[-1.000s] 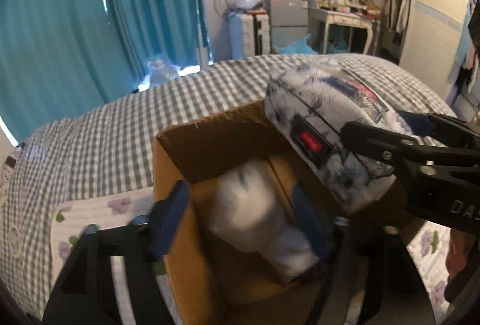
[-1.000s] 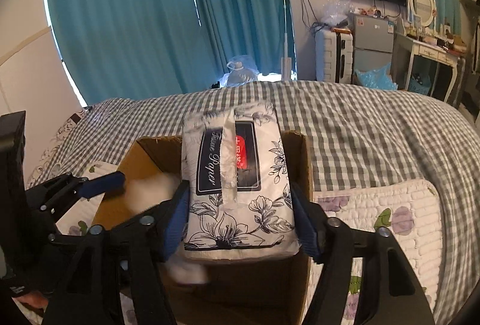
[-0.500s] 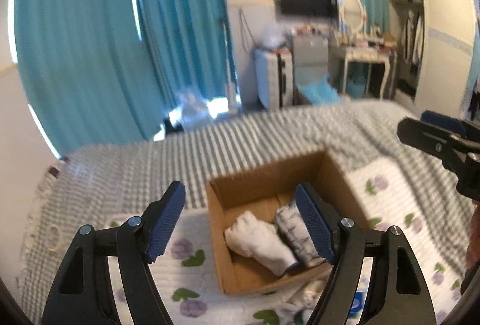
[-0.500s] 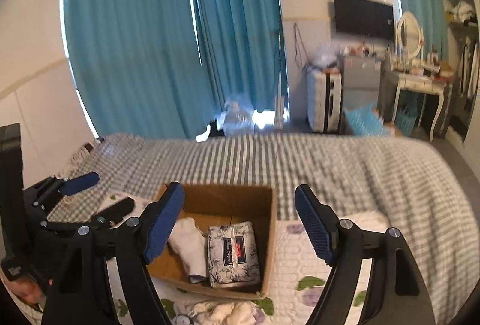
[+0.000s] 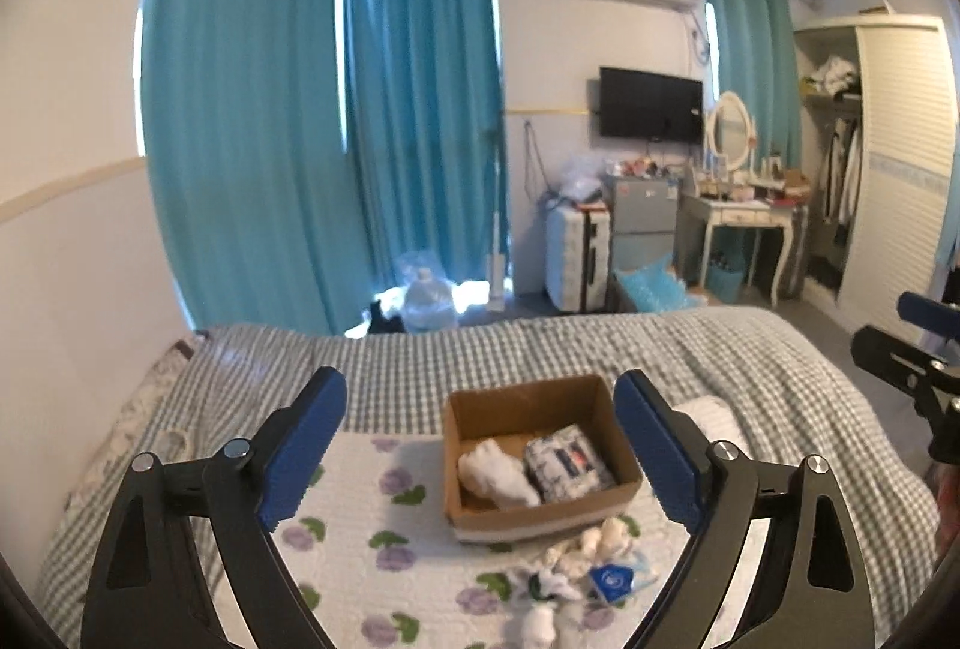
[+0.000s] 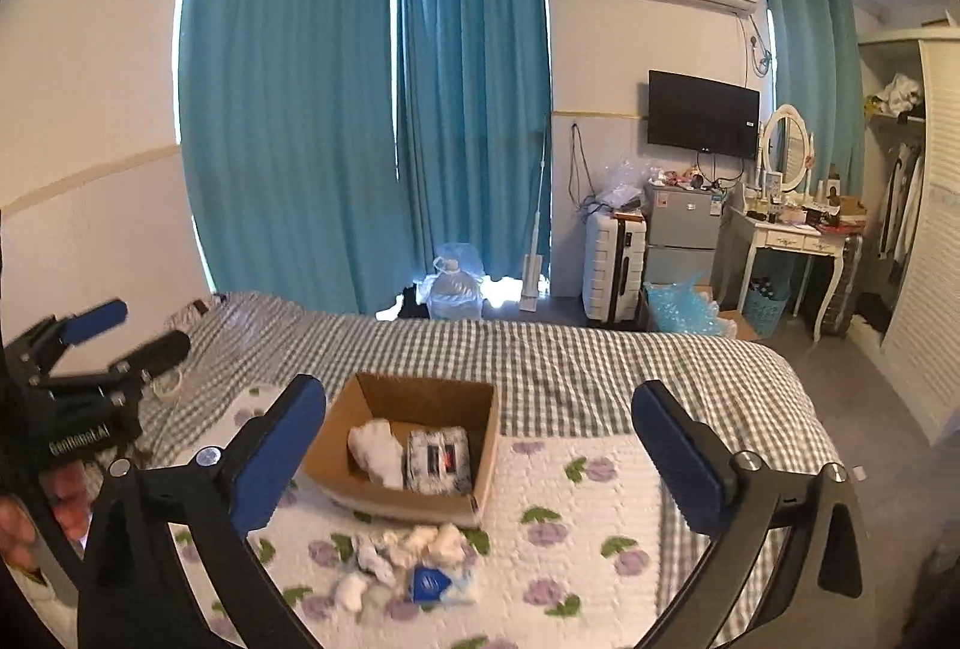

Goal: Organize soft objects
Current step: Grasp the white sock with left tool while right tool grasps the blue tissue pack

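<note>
An open cardboard box [image 5: 528,400] [image 6: 420,397] sits on the flowered quilt on the bed. Inside lie a white soft bundle [image 5: 495,472] [image 6: 375,448] on the left and a floral tissue pack [image 5: 567,463] [image 6: 437,459] on the right. In front of the box lies a small heap of white soft pieces [image 5: 591,541] [image 6: 414,544] and a blue packet [image 5: 609,577] [image 6: 429,583]. My left gripper [image 5: 480,448] is open and empty, high above the bed. My right gripper [image 6: 480,457] is open and empty, also held well back from the box.
The flowered quilt [image 5: 372,517] [image 6: 600,517] covers the near part of a grey checked bed [image 5: 420,367]. Beyond the bed stand teal curtains [image 6: 372,121], a water jug [image 6: 453,289], a suitcase [image 6: 615,268], a small fridge, a dressing table [image 6: 792,241] and a wardrobe.
The right gripper let go of the tissue pack into the box beside the white bundle. Both grippers opened wide and pulled up and back, far from the box.
</note>
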Motion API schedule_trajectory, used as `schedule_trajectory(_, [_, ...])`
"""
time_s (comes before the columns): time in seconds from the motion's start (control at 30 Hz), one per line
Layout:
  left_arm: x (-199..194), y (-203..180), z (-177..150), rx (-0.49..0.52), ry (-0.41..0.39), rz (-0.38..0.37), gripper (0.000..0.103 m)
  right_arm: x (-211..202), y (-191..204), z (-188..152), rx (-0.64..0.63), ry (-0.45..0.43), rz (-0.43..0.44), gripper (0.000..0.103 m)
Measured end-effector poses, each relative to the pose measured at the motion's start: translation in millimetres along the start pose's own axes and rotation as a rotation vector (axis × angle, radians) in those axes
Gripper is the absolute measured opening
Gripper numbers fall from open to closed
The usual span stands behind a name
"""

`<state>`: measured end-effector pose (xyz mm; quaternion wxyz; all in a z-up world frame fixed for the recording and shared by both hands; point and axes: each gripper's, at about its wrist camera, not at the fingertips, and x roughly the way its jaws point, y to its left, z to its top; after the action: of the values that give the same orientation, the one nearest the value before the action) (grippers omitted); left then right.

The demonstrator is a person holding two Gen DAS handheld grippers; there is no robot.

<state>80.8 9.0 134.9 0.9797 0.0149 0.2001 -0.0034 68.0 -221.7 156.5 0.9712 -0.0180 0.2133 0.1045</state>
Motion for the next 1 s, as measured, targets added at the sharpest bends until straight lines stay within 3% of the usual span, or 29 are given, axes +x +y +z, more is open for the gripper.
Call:
schedule_trajectory(0.07, [2, -1, -16, 0.019, 0.043, 0.026, 0.092, -6, 0, -13, -0.022, 0.025, 0.003, 0.103])
schedule_trajectory(0.33, [31, -11, -94, 0.033, 0.192, -0.005, 0.092, 16, -4, -96, -0.060, 0.162, 0.018, 0.103])
schedule_trajectory(0.67, [114, -20, -205, 0.029, 0.451, -0.002, 0.091, 110, -2, -180, -0.047, 0.351, 0.043, 0.103])
schedule_trajectory(0.9, [153, -28, -254, 0.114, 0.593, 0.005, 0.090, 182, 3, -219, -0.025, 0.496, 0.037, 0.103])
schedule_trajectory(1.0, [166, -29, -268, 0.094, 0.635, -0.032, 0.087, 208, 5, -236, -0.001, 0.559, 0.050, 0.103])
